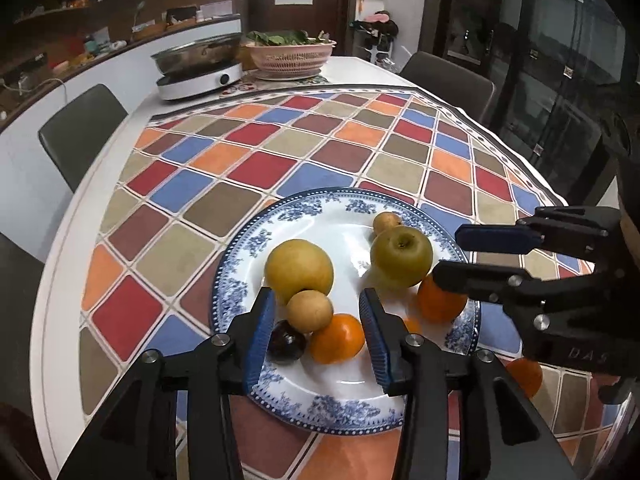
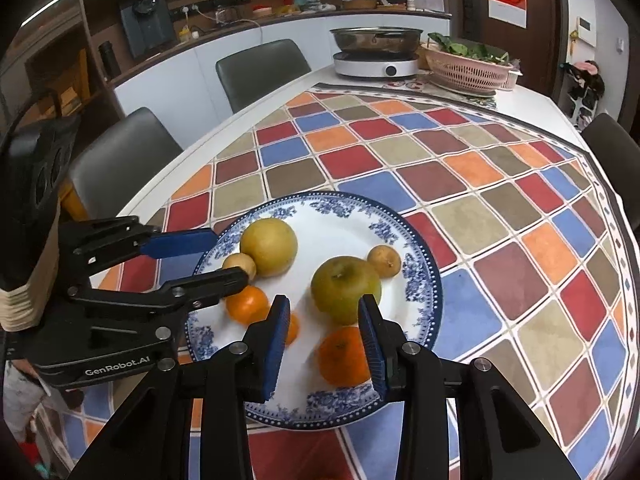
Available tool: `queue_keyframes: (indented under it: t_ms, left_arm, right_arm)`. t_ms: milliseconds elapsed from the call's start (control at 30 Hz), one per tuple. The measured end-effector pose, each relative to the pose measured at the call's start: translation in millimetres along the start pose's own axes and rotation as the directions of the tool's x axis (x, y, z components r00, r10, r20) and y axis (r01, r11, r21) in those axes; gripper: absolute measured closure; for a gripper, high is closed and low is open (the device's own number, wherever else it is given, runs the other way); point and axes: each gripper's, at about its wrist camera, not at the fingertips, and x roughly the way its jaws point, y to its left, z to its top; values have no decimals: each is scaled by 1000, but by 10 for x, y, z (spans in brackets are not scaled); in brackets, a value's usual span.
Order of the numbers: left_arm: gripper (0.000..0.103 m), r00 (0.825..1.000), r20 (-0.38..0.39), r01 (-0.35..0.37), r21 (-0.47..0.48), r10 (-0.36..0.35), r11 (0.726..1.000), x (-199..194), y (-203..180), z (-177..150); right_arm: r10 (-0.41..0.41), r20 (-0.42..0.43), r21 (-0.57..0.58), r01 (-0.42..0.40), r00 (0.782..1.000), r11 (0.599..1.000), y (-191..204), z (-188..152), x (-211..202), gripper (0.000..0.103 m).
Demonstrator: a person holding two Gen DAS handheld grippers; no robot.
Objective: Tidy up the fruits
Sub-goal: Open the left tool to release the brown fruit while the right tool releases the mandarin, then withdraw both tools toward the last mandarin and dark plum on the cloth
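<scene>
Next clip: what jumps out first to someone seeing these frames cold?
The blue-and-white plate near the table's front edge, piled with fruit: a pear, a green apple and oranges. It sits on a loud checkered tablecloth. The left gripper and right gripper both hover low over the plate, with fruit seen between their fingers.

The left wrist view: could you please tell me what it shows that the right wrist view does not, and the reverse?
Only the left wrist view shows a dark round fruit on the plate. Only the right wrist view shows a dark appliance on the back counter. Both show the plate, the yellow pear, the green apple, an orange, the cooker and the pink basket.
</scene>
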Motion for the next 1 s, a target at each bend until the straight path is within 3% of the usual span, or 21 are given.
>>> queue_keyframes:
  t_ms: [567, 900, 1000]
  left_arm:
    - [58, 991, 115, -62, -27, 65, 998, -763, -323, -51]
    - [48, 982, 180, -56, -22, 59, 998, -1139, -655, -156]
    - [43, 979, 194, -55, -12, 57, 998, -1214, -760, -195]
  right_arm:
    - [-5, 106, 3, 5, 994, 1000, 78, -133, -643, 66]
    - [-34, 172, 1, 34, 984, 999, 88, -319, -1115, 66]
    - [-52, 196, 6, 52, 979, 999, 65, -391, -1251, 56]
